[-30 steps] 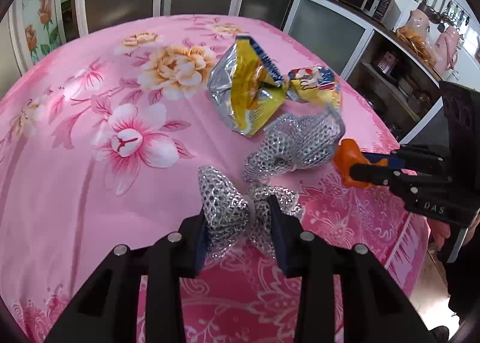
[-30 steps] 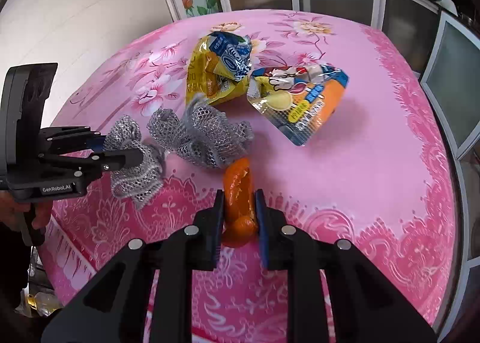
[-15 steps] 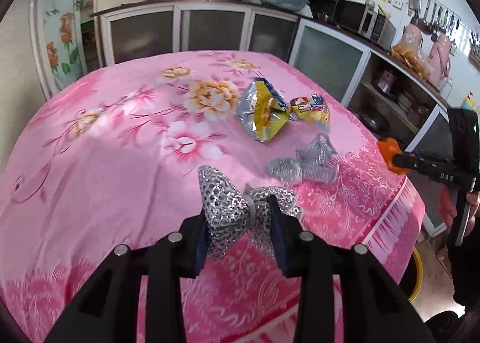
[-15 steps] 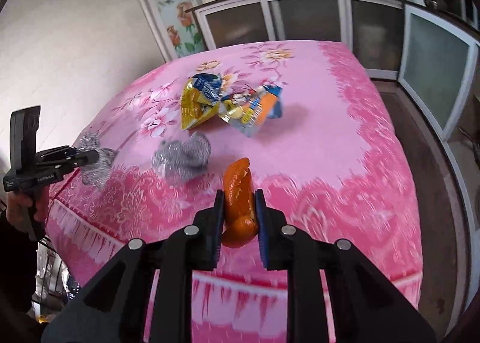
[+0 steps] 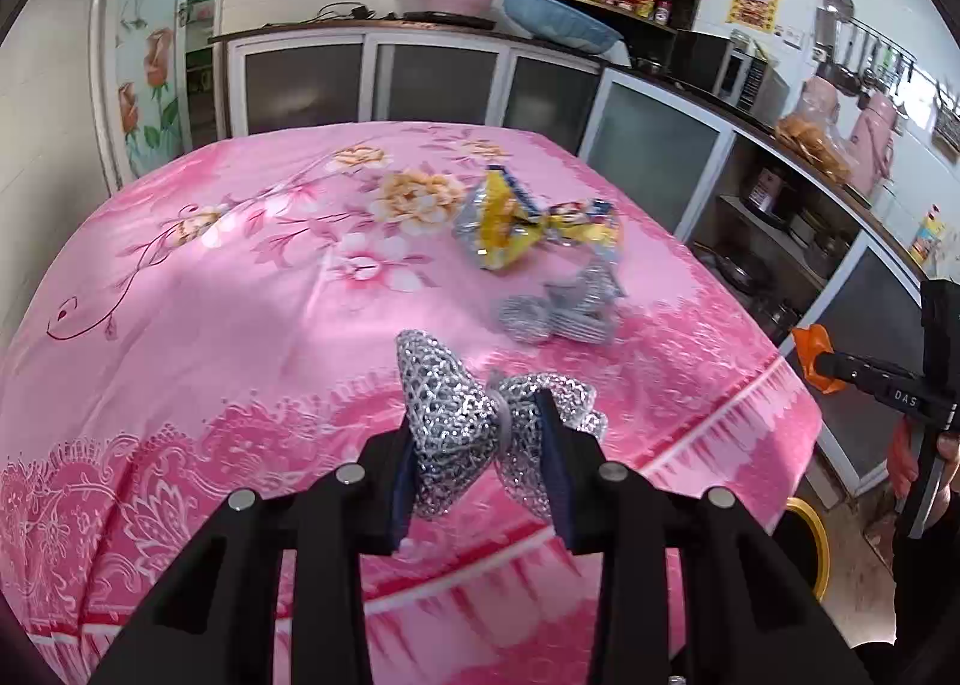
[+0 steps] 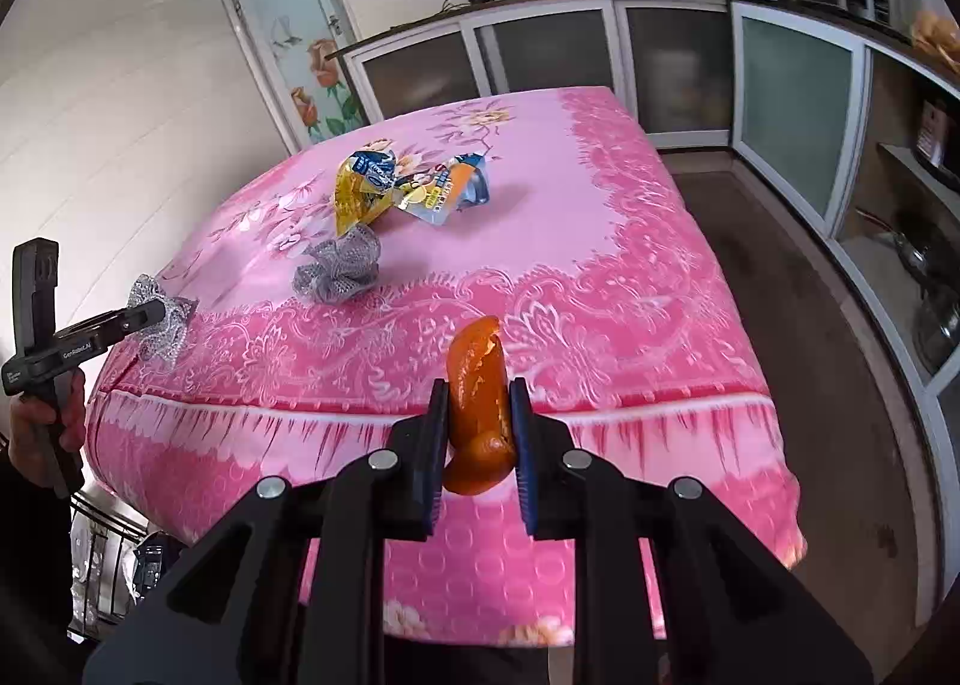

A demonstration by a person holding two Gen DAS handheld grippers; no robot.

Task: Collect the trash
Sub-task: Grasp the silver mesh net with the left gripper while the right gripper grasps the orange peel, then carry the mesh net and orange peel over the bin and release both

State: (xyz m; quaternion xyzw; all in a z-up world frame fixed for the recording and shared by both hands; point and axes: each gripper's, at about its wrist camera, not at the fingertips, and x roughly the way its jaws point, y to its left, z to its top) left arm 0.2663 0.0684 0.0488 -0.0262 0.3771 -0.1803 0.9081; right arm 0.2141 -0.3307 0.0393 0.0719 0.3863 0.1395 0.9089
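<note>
My left gripper [image 5: 480, 445] is shut on a silver mesh wrapper [image 5: 456, 415], held above the near edge of the pink floral table [image 5: 240, 295]. My right gripper [image 6: 479, 415] is shut on an orange peel [image 6: 477, 385], out past the table's front edge. The same peel [image 5: 810, 355] and right gripper show at the far right of the left wrist view. On the table lie a second silver mesh wrapper [image 5: 558, 307], a yellow snack bag [image 5: 498, 223] and a colourful snack bag [image 6: 447, 190]. The left gripper with its mesh wrapper [image 6: 159, 319] appears at the left of the right wrist view.
Glass-fronted cabinets [image 5: 420, 79] line the back and right walls, with open shelves [image 5: 780, 217] holding kitchenware. A yellow-rimmed bin [image 5: 810, 541] stands on the floor to the right of the table. Brown floor [image 6: 810, 325] runs between table and cabinets. A hand [image 6: 54, 427] holds the left gripper's handle.
Both grippers have drawn back and up from the table with their items still held. The table's trash now looks smaller and farther, and the right gripper has passed beyond the table edge.
</note>
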